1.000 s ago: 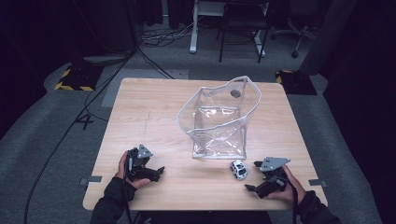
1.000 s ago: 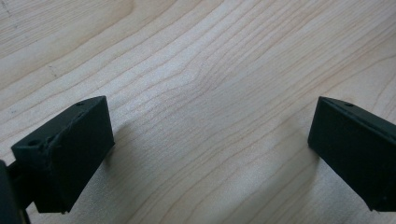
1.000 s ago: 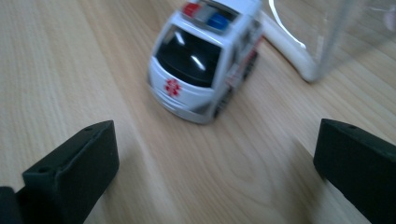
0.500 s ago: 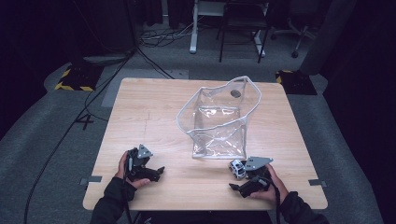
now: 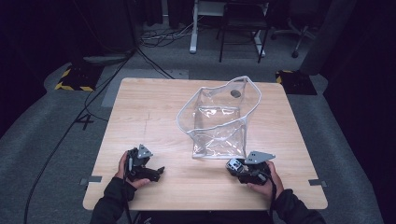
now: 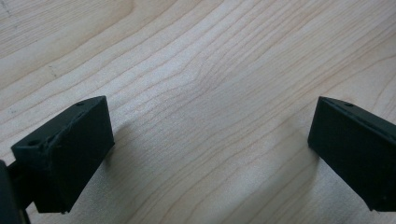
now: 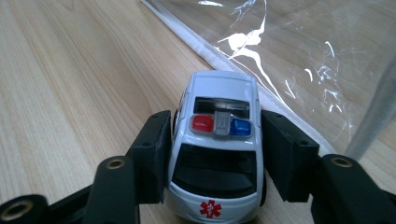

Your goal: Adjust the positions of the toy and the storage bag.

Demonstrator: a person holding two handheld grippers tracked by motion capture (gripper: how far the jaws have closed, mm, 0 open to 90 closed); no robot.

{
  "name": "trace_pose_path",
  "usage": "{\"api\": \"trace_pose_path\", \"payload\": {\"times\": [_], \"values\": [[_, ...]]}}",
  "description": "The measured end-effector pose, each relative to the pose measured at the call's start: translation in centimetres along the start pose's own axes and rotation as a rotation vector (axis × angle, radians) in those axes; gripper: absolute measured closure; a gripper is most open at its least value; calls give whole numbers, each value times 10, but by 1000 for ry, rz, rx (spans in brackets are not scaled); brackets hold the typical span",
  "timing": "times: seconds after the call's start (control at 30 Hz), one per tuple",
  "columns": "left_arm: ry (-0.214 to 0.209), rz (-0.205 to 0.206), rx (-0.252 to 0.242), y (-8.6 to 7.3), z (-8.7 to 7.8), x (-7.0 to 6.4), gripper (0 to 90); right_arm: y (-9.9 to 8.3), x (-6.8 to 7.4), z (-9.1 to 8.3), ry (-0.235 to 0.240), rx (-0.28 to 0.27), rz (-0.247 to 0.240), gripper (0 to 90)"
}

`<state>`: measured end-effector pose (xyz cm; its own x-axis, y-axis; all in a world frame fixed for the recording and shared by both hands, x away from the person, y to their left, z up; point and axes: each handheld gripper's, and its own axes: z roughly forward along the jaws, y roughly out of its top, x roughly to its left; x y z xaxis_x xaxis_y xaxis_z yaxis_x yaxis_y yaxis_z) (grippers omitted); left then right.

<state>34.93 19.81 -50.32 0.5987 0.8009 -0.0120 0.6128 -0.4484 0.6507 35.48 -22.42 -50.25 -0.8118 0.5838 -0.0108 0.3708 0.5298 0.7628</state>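
The left gripper (image 5: 156, 171) rests unmoved at the table's (image 5: 154, 107) 7 o'clock, jaws wide and empty. The right gripper (image 7: 215, 151) has moved in and now clamps the toy ambulance (image 7: 217, 149) at 5 o'clock, just beside the clear bag (image 5: 219, 119); judged ready for lifting into it.

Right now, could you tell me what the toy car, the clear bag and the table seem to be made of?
Toy car: glossy white painted body, plastic or die-cast metal, I cannot tell which; the red and blue roof lights look like plastic. Clear bag: thin transparent plastic film, given its glare streaks and wrinkles, with a pale stitched-looking trim. Table: light wood or wood veneer, matte, with visible grain.
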Motion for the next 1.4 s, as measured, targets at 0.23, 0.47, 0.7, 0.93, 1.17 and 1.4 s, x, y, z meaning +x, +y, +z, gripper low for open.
{"api": "trace_pose_path", "payload": {"times": [0.23,0.47,0.7,0.93,1.17,1.4], "values": [[-3,-2,2,0,0,0,6,-9,-4,-11,24,-4,-32,480],[-5,-7,1,0,0,-1,6,-22,-16,-35,42,22,-85,484],[-6,-7,1,0,0,-1,6,-31,-36,-47,19,26,-36,485],[-5,-6,1,0,0,0,6,-43,-72,-60,-132,21,62,484],[-2,-5,1,0,0,0,6,-49,-113,-66,-228,-28,201,485],[-3,-6,1,0,0,0,6,-44,-135,-63,-284,-48,257,484]]}}
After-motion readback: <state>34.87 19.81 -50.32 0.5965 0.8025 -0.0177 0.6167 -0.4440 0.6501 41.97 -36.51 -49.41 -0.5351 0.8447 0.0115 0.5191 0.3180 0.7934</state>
